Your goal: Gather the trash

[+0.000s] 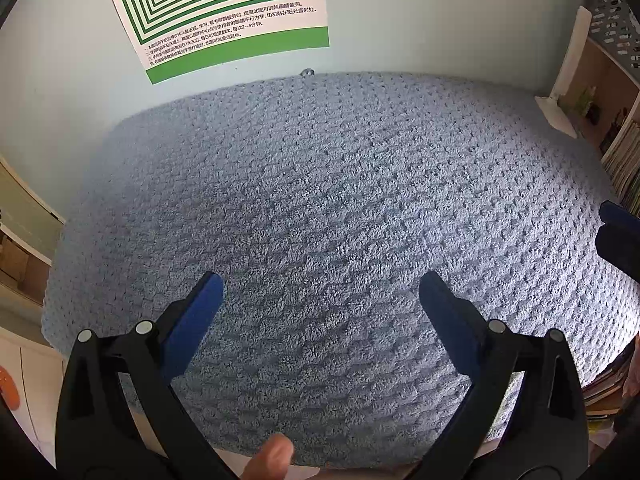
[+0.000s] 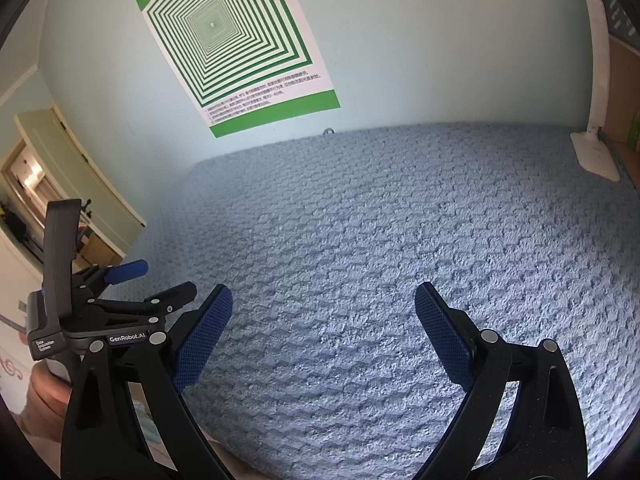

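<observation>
- While your left tool (image 1: 320, 292) hangs over the blue towel (image 1: 340, 200) on the tabletop, its fingers are spread wide and grip nothing; no trash shows in the left wrist view.
- In the right wrist view, your right tool (image 2: 324, 304) is likewise spread and bare, with the left tool (image 2: 124, 272) at near left and a green poster (image 2: 240, 52) on the far wall.

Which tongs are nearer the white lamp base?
The right tongs. The white lamp base stands at the blue mat's far right corner; the left tongs sit further left.
</observation>
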`<move>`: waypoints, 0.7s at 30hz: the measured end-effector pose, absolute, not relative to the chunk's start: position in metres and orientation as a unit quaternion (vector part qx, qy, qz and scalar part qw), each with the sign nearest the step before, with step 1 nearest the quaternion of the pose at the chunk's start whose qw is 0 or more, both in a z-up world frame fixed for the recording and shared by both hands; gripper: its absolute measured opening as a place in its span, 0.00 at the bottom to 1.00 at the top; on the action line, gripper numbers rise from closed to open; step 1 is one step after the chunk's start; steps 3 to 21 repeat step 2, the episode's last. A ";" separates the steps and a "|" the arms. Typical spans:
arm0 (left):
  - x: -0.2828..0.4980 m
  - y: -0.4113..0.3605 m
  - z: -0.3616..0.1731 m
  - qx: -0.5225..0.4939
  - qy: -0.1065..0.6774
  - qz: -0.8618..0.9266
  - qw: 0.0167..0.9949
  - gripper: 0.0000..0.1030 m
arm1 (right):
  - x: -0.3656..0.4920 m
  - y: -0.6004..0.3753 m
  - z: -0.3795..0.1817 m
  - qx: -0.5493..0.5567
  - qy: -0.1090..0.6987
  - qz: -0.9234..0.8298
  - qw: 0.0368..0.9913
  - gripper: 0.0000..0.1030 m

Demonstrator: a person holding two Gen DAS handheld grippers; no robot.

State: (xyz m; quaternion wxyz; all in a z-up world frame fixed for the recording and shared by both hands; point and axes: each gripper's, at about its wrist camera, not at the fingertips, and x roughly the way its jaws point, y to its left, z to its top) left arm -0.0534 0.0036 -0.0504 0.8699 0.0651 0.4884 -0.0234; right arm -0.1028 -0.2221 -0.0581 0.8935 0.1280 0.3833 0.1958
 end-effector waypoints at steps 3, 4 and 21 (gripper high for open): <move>-0.053 0.003 -0.051 0.069 0.489 -0.025 0.869 0.93 | -0.103 -0.222 -0.058 0.128 0.383 0.196 0.893 0.89; -0.053 0.003 -0.051 0.069 0.489 -0.025 0.869 0.93 | -0.103 -0.222 -0.058 0.128 0.383 0.196 0.893 0.89; -0.053 0.003 -0.051 0.069 0.489 -0.025 0.869 0.93 | -0.103 -0.222 -0.058 0.128 0.383 0.196 0.893 0.89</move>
